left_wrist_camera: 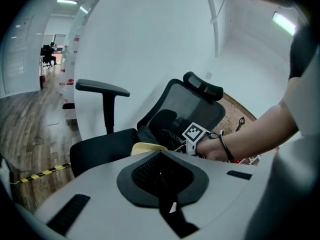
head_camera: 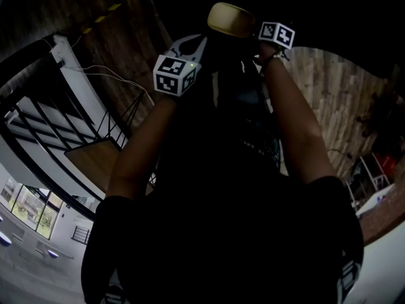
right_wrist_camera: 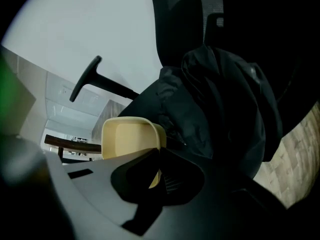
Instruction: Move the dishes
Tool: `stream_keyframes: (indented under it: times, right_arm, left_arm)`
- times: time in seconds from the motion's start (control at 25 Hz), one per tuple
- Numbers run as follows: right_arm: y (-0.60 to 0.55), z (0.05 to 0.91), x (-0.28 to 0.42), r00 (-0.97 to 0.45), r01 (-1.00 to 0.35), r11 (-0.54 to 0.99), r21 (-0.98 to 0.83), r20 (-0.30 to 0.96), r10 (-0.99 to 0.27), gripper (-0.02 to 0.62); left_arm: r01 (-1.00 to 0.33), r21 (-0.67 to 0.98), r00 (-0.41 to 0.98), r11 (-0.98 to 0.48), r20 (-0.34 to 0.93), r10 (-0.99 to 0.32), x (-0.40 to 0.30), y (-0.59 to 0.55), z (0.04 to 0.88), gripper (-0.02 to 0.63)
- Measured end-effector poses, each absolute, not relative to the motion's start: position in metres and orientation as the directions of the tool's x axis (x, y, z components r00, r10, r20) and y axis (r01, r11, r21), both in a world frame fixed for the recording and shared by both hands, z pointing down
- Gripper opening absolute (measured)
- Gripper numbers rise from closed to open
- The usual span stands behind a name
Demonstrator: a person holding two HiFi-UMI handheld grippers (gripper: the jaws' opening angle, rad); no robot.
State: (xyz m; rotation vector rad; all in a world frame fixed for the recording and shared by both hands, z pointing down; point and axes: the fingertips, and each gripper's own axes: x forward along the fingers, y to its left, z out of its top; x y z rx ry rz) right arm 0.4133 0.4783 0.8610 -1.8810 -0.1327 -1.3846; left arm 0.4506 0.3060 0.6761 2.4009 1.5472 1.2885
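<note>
A pale yellow dish [head_camera: 231,19] is held up in front of me at the top of the head view. My right gripper [right_wrist_camera: 157,159] is shut on the rim of this yellow dish [right_wrist_camera: 131,139], which stands on edge between its jaws. My left gripper [left_wrist_camera: 160,156] looks shut, and the dish's edge [left_wrist_camera: 147,147] shows just past its tips; whether they touch is hidden. In the head view the left gripper [head_camera: 204,40] points at the dish from the left and the right gripper [head_camera: 253,27] from the right. My hand and the right gripper's marker cube [left_wrist_camera: 194,133] show beyond.
A black office chair [left_wrist_camera: 192,104] with a T-shaped armrest [left_wrist_camera: 102,87] stands right behind the grippers, with a dark jacket [right_wrist_camera: 220,99] draped over it. Wooden floor with yellow-black tape [left_wrist_camera: 42,173] lies to the left. A black railing [head_camera: 63,125] shows in the head view.
</note>
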Motion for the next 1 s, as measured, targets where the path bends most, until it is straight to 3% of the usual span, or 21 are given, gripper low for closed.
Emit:
stream_keyframes:
  times: [0.6, 1.0]
  right_arm:
    - [0.458, 0.743, 0.388, 0.537, 0.484, -0.699, -0.527, 0.809, -0.239, 0.019]
    - [0.429, 0.704, 0.415, 0.526, 0.344, -0.780, -0.523, 0.795, -0.301, 0.019]
  left_arm:
    - [0.809, 0.385, 0.204, -0.445, 0.526, 0.826, 0.434, 0.257, 0.590, -0.005]
    - [0.770, 0.371, 0.319, -0.520, 0.481, 0.816, 0.431, 0.230, 0.555, -0.005]
